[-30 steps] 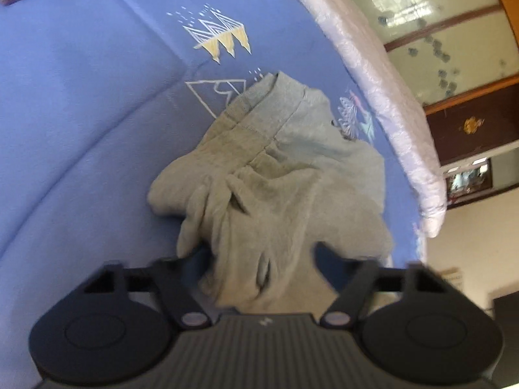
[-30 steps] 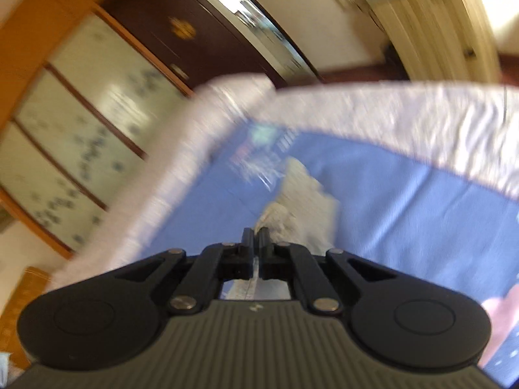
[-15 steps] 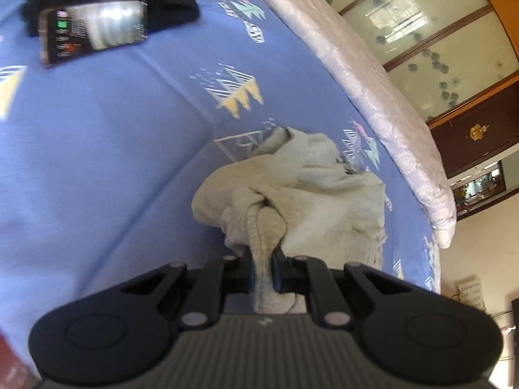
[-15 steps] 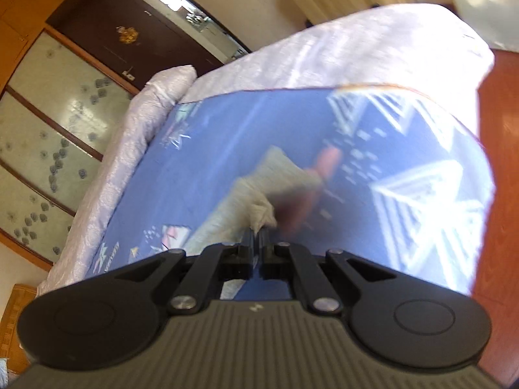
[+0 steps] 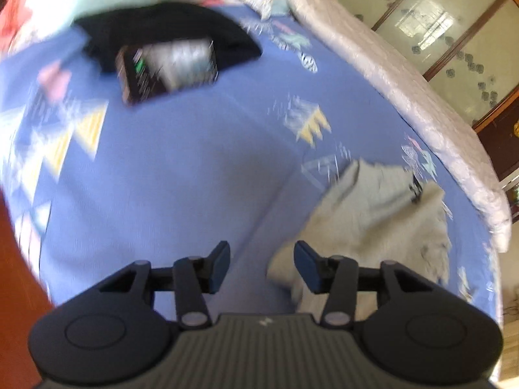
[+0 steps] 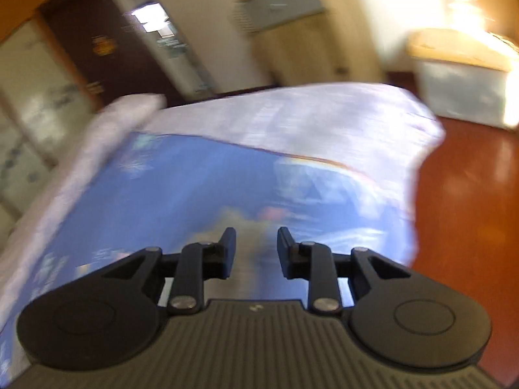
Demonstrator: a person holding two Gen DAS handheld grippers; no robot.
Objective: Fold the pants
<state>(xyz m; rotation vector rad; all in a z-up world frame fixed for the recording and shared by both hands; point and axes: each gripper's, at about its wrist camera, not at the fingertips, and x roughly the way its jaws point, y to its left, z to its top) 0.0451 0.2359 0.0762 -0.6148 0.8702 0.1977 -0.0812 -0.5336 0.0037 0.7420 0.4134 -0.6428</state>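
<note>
We see the grey pants (image 5: 379, 220) bunched near the bed's (image 5: 194, 168) quilted far edge, just right of our left gripper (image 5: 262, 265), whose opening jaws hold nothing; our right gripper (image 6: 256, 253), also opening empty, faces the foot corner.

Left gripper (image 5: 261, 267), matte black, dark blue pads; right gripper (image 6: 256, 253), ribbed grey body, silver pivot screws
</note>
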